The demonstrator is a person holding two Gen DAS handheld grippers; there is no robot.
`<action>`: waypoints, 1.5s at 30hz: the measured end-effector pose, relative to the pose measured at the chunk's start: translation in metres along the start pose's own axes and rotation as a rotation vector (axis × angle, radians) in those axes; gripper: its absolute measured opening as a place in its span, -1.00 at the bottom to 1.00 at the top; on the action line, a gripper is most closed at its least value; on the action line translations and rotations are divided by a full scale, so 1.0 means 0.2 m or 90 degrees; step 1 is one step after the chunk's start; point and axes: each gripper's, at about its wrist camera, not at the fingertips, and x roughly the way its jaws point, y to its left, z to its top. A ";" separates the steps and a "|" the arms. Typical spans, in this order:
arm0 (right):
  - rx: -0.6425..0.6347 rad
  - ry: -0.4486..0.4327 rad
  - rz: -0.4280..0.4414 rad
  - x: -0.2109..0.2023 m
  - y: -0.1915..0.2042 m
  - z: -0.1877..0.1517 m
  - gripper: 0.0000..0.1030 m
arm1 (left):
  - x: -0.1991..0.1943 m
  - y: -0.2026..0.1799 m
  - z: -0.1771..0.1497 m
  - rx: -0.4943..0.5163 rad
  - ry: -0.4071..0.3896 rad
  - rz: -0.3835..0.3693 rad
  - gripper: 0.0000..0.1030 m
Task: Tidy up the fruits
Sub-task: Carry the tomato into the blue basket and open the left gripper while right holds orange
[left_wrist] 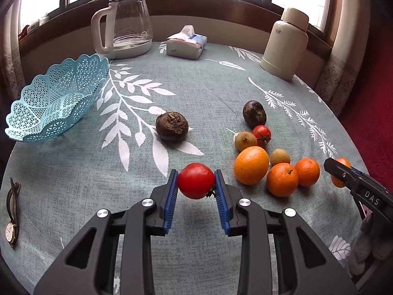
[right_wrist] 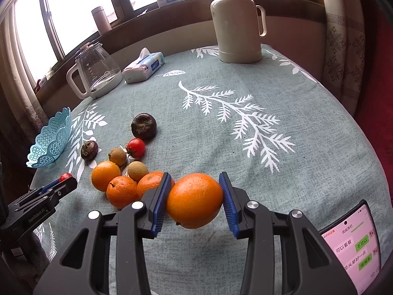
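My left gripper (left_wrist: pixel 196 182) is shut on a red tomato (left_wrist: pixel 196 180), held just above the tablecloth. My right gripper (right_wrist: pixel 195 198) is shut on a large orange (right_wrist: pixel 195 200); that gripper shows at the right edge of the left wrist view (left_wrist: pixel 343 172). A light blue lattice basket (left_wrist: pixel 52 100) stands at the far left, nothing seen inside it. On the cloth lie a cluster of oranges (left_wrist: pixel 251 165), two brownish small fruits (left_wrist: pixel 245 141), a small tomato (left_wrist: pixel 261 134) and two dark purple fruits (left_wrist: pixel 172 126).
A glass kettle (left_wrist: pixel 127 27), a tissue pack (left_wrist: pixel 186 43) and a cream thermos (left_wrist: pixel 285 44) stand along the far side of the round table (left_wrist: pixel 196 86). A wristwatch (left_wrist: pixel 11 216) lies at the left edge. A lit phone (right_wrist: pixel 353 245) lies at the near right.
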 end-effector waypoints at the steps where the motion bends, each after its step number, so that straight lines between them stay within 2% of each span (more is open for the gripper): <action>1: -0.002 -0.001 0.000 -0.01 0.01 0.00 -0.21 | -0.01 0.01 0.00 -0.002 -0.002 0.002 -0.41; 22: -0.040 -0.001 0.003 0.00 0.21 0.05 -0.21 | -0.12 0.28 0.12 -0.042 -0.071 0.055 -0.41; 35: -0.064 0.009 0.008 0.06 0.34 0.10 -0.21 | -0.18 0.70 0.30 -0.131 -0.137 0.129 -0.41; 45: -0.093 0.008 0.016 0.11 0.48 0.13 -0.21 | -0.08 0.93 0.35 -0.189 -0.148 0.169 -0.41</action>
